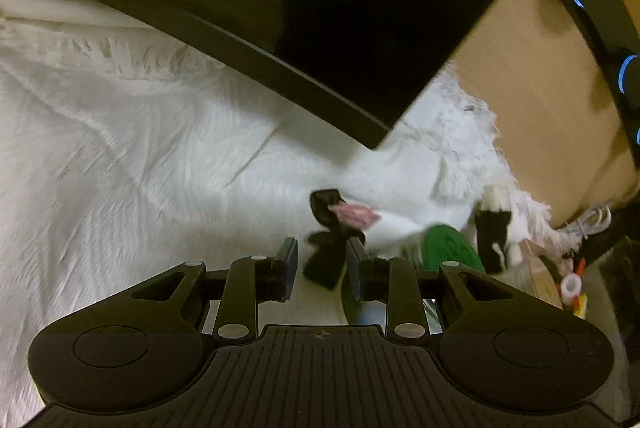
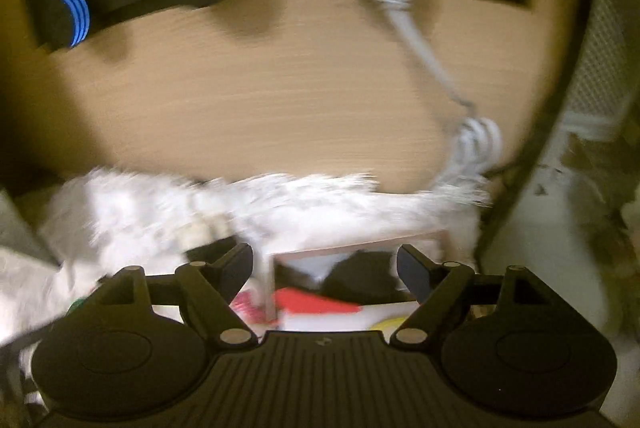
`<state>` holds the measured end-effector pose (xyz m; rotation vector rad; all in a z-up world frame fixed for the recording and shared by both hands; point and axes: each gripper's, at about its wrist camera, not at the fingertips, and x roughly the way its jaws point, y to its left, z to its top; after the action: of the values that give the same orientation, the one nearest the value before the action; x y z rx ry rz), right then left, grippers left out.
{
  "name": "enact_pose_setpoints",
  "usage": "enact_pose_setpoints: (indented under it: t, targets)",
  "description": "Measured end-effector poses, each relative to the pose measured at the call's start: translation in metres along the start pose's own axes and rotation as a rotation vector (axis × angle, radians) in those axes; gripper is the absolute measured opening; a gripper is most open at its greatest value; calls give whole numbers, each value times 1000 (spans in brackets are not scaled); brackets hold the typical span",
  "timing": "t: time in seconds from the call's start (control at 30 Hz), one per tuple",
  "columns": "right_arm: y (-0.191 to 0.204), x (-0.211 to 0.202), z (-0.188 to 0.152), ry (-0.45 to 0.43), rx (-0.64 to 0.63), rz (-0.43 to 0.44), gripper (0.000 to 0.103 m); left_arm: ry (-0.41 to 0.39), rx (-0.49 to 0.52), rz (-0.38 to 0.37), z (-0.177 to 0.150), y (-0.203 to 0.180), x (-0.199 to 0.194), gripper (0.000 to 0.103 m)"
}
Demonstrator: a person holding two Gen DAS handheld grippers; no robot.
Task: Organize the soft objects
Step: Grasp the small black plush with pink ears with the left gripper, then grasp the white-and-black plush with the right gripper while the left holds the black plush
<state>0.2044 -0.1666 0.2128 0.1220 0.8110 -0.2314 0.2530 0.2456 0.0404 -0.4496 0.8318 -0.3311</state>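
Honestly, blurry frames, but here's my read:

Left tool (image 1: 322, 260): part-closed around a black plush toy (image 1: 325, 256) with a pink bit, low over the white furry blanket (image 1: 120, 155); can't tell if it's actually pinching.

Right tool (image 2: 325, 268): wide open, empty, above a box (image 2: 340, 256).

Handling: probably light, squashy, floppy; I'd grab the thick middle.

Labels: none readable.
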Motion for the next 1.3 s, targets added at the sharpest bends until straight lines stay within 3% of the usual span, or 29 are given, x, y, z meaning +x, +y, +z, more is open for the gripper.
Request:
enact_pose_setpoints:
  t: [0.17,0.37,0.53,0.7,0.77,0.8,0.87,0.93,1.0,1.1,1.3]
  targets:
    - [41,-9,-22,-17,-86,54,80,31,-7,22,9,3,27,29]
    - [80,12,-29,96,-129,213,80,37,65,26,6,-2,36,23]
    - [141,40,-28,166,-199,356,79,48,113,40,-1,5,21,18]
    - [202,83,-35,241,-301,384,68,44,172,142,-6,19,-5,17]
    - [213,94,-37,253,-327,384,68,45,162,115,-6,27,-13,14]
    - [217,97,-38,257,-331,384,68,36,154,67,-6,30,-18,15]
    - [219,97,-39,243,-339,371,68,7,170,-17,-5,27,-25,16]
    - [217,88,-39,197,-364,355,68,-8,249,-28,-3,14,-23,16]
    - [206,76,-37,152,-378,360,68,7,309,-22,0,2,-12,17]
    - [179,52,-35,83,-356,358,68,30,309,4,6,-4,7,17]
    - [127,5,-67,-45,-427,216,72,27,349,92,15,-14,34,27]
